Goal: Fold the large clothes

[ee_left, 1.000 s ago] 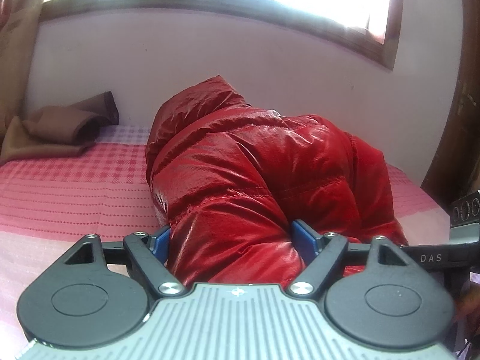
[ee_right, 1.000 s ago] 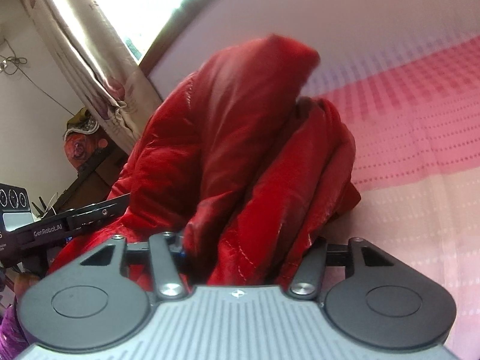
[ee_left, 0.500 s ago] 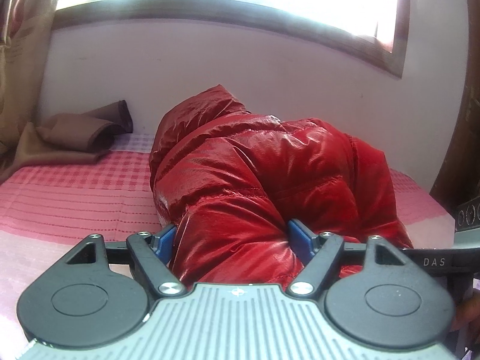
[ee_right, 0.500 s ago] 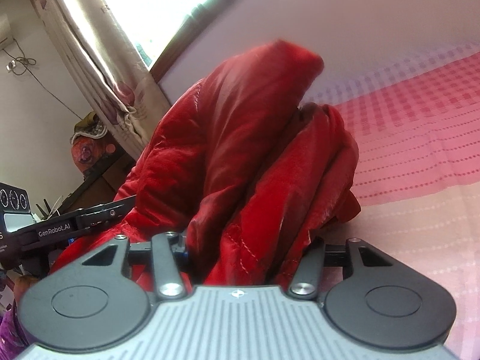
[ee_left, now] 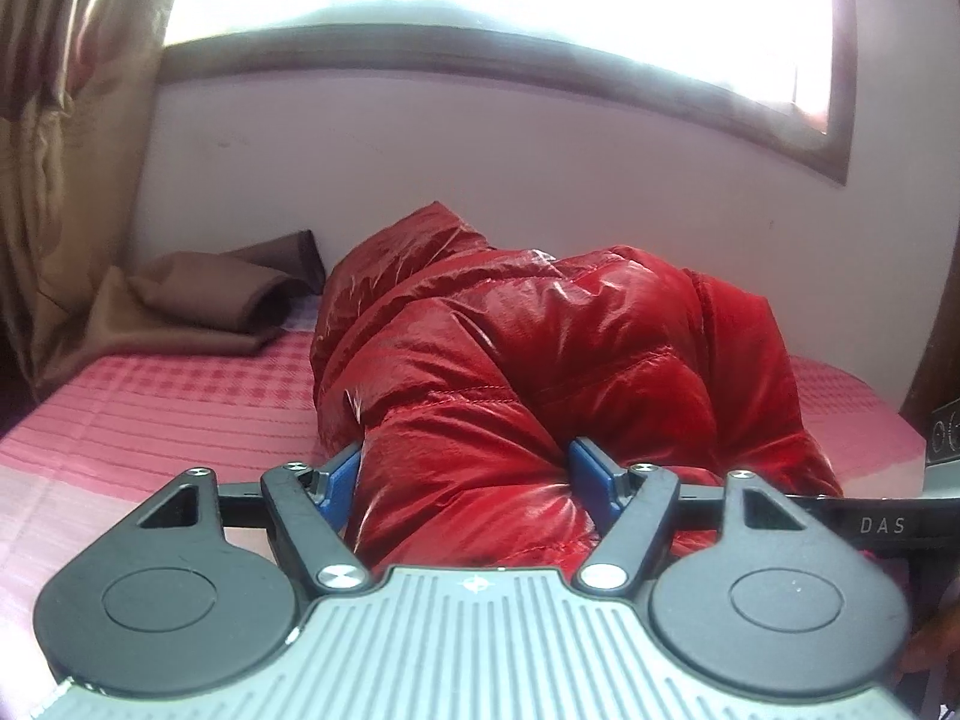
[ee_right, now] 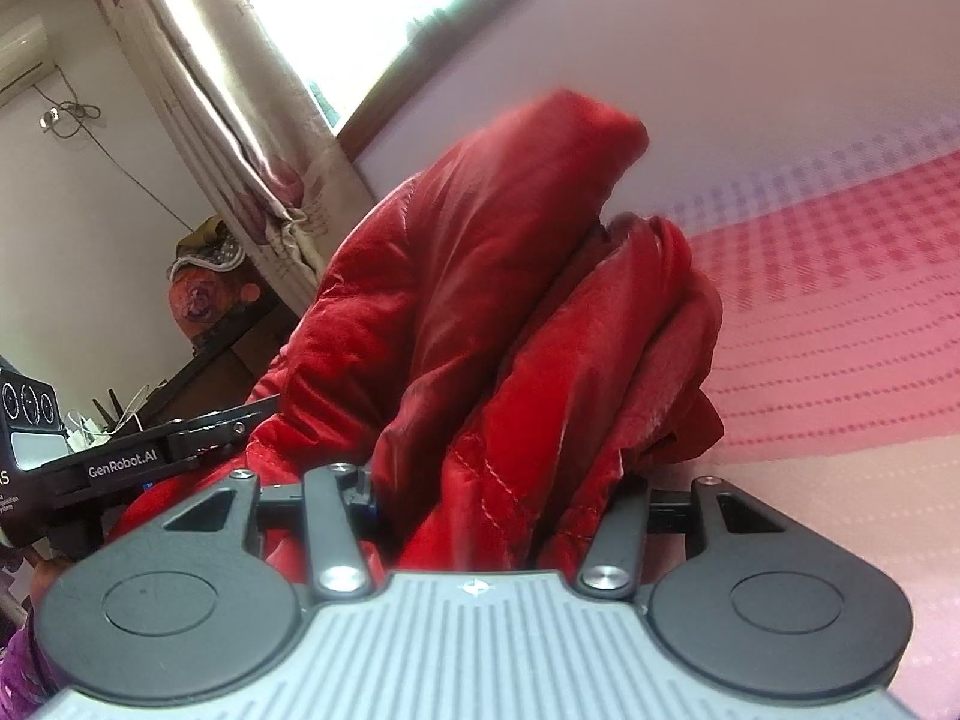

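Both tools lower toward the bed point(ee_left: 150, 414) than a second ago, left tool point(ee_left: 468, 474) and right tool point(ee_right: 498, 492) each pinching the red jacket point(ee_left: 540, 360), brown cloth point(ee_left: 198, 306) at 10 o'clock.

"DAS": on right gripper point(ee_left: 870, 525) body, right edge of left wrist view | "GenRobot.AI": on left gripper point(ee_right: 126, 468) side bar, left of right wrist view
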A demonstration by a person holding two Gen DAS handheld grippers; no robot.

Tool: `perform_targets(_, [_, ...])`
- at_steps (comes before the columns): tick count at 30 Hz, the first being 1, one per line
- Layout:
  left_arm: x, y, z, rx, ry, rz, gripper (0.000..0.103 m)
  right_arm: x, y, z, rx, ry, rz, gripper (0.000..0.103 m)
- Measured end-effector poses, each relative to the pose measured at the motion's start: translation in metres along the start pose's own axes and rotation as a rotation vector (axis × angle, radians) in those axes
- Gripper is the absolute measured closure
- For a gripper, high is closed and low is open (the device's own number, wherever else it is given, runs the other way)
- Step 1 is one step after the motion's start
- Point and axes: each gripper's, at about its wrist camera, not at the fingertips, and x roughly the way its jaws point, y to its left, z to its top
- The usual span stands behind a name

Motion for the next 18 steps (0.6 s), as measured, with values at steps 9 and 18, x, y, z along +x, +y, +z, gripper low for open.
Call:
perform_targets(9, [-0.001,0.006,-0.002,-0.003,0.035,-0.008,0.039,0.011,0.005,0.001,-0.036,0.021,0.005,0.052])
perform_targets(18, [-0.003,0.036,0.0,-0.13,0.067,-0.115,0.011,0.007,-0.006,-0.007,0.015,0.053,-0.013,0.046])
